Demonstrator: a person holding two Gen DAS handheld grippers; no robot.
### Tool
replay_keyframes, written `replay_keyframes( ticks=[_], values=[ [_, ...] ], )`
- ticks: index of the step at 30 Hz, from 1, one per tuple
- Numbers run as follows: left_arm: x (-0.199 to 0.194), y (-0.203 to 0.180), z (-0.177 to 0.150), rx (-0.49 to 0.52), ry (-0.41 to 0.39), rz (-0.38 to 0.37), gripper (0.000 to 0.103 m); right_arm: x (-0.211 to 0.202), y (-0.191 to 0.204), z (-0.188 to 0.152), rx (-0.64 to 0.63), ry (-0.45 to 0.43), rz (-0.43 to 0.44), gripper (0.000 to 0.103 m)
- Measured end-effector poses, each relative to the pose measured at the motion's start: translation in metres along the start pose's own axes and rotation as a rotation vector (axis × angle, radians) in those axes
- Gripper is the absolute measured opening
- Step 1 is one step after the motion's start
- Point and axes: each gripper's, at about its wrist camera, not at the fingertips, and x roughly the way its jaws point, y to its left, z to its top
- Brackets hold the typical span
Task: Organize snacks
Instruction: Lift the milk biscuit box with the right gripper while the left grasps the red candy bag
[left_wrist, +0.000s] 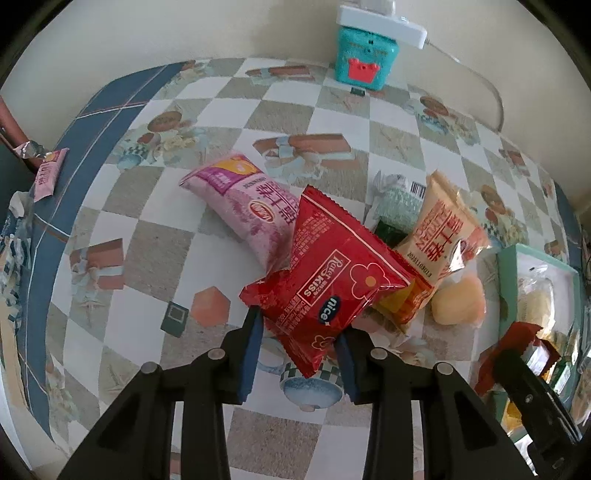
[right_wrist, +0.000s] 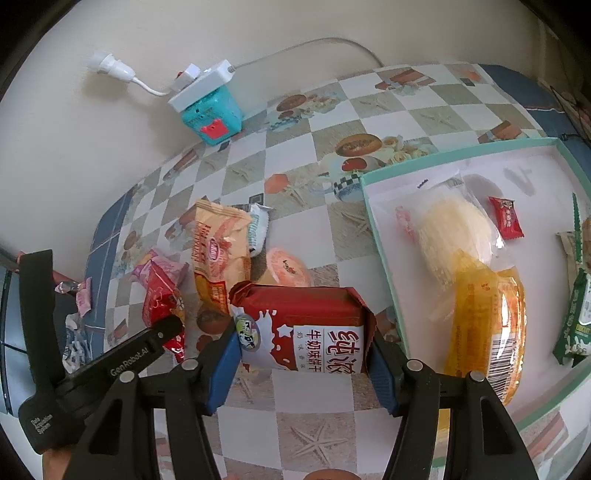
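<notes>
Right hand-held gripper (right_wrist: 303, 354) is clamped on the milk biscuit pack (right_wrist: 303, 328), long axis running across the fingers, with the tray (right_wrist: 380, 236) just to the frame's right. Left hand-held gripper (left_wrist: 299, 354) pinches the red snack bag (left_wrist: 325, 280), further from the tray, I think. Only the right view shows the tray's contents properly.

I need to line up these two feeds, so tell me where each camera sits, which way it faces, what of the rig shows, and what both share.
Left wrist: sits on the left gripper, facing along its fingers across the checkered table; the fingers clamp a red snack packet; the right gripper shows at the lower right.
Right wrist: sits on the right gripper, facing the table and the teal-rimmed tray; the fingers clamp a red-and-white biscuit pack; the left gripper shows at the lower left.
Shared: teal box, tan packet, tray.
</notes>
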Motion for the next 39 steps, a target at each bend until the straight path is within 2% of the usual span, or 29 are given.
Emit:
replay_keyframes(
  ticks=[20,29,39],
  values=[
    [-0.062,0.011,0.008,-0.047,-0.162,0.004,0.039,-0.033,0.008,0.007,-0.028,-0.068,0.013,0.065],
    [-0.074,0.006,0.007,-0.046,-0.193,0.006,0.039,-0.046,0.008,0.010,-0.045,-0.094,-0.018,0.065],
    [-0.085,-0.014,0.006,-0.013,-0.221,-0.009,0.039,-0.064,-0.012,0.018,-0.013,-0.132,-0.059,0.065]
  ],
)
